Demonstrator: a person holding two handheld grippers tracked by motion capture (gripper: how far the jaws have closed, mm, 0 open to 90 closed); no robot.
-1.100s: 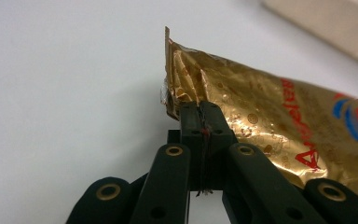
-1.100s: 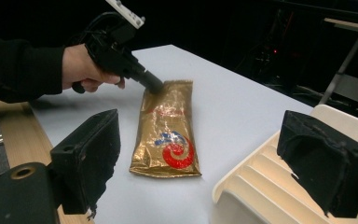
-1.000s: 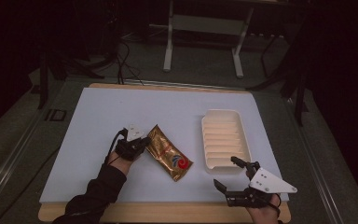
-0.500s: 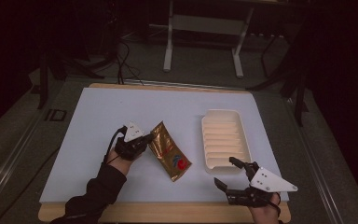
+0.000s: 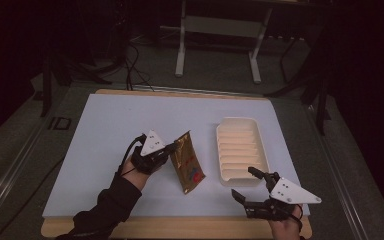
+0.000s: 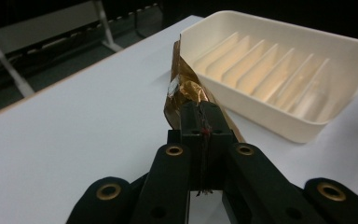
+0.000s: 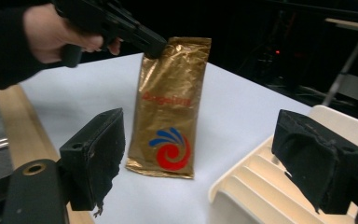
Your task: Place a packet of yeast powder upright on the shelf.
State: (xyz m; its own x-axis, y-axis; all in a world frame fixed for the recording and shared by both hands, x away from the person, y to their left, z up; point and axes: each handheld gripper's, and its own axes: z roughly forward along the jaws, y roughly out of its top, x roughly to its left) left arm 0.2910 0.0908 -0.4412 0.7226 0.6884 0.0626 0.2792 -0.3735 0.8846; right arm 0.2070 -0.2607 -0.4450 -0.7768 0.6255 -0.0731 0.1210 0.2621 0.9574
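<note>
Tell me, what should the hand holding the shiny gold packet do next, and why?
Probably carry the gold packet sideways over the cream ribbed tray and lower it in. The left gripper is shut on the packet's top corner, so it hangs upright with its bottom edge near the table, and the tray beside it lies empty.

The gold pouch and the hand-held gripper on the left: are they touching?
Touching. The right gripper view shows the left hand-held gripper pinching the gold pouch at its top corner.

On the tabletop (image 5: 105,130) we find the pouch (image 5: 188,162) near the middle, the ribbed tray (image 5: 241,150) just to its right — apart from it. Left gripper (image 5: 167,149) sits left of the pouch, right gripper (image 5: 245,185) before the tray.
</note>
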